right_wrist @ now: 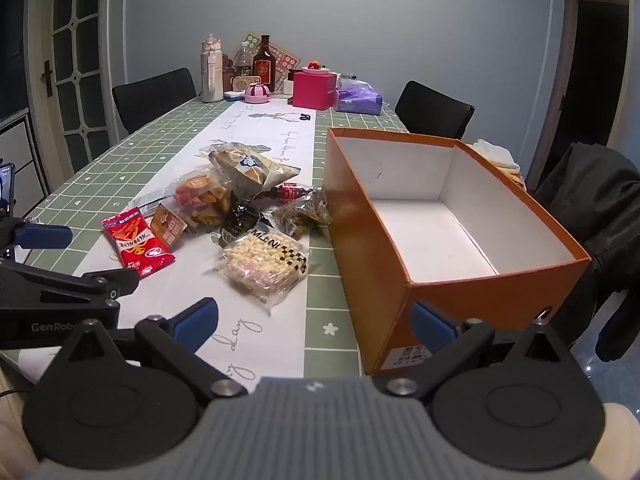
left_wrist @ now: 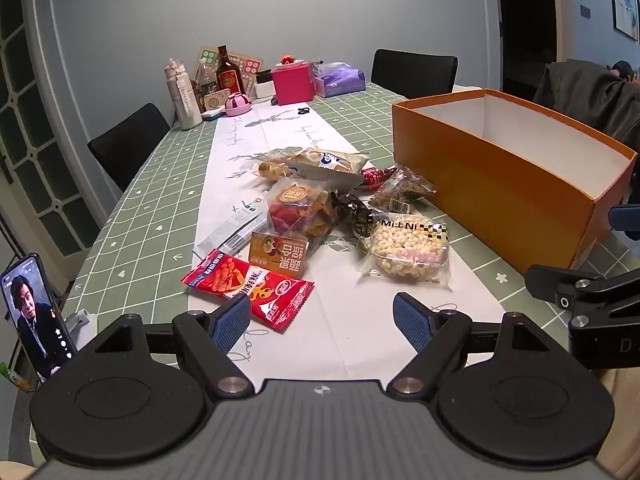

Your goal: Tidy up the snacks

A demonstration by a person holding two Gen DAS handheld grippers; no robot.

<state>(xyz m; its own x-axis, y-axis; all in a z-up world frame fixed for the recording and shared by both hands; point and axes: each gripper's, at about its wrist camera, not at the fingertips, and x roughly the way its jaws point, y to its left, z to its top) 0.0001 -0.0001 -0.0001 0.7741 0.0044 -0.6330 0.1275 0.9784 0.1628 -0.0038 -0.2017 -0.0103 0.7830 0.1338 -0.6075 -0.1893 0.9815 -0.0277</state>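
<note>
Snacks lie in a loose pile at the centre of the bench, on the white runner over the green checked cloth. Left to right in the left wrist view: a red packet at 10 o'clock of the left tool, nearest its left pad; an orange-labelled clear bag of mixed crisps behind it at 12 o'clock; a dark wrapped sweet; a clear pack of puffed grain cake at 1 o'clock. The left tool stands released, jaws wide, nothing between them, hovering short of the pile. An orange box, open-topped and white inside, stands at 2 o'clock, apart from the snacks. In the right wrist view the right tool is likewise released and empty, its right pad just before the box's near corner. Bottles and a pink box stand at the far end.
</note>
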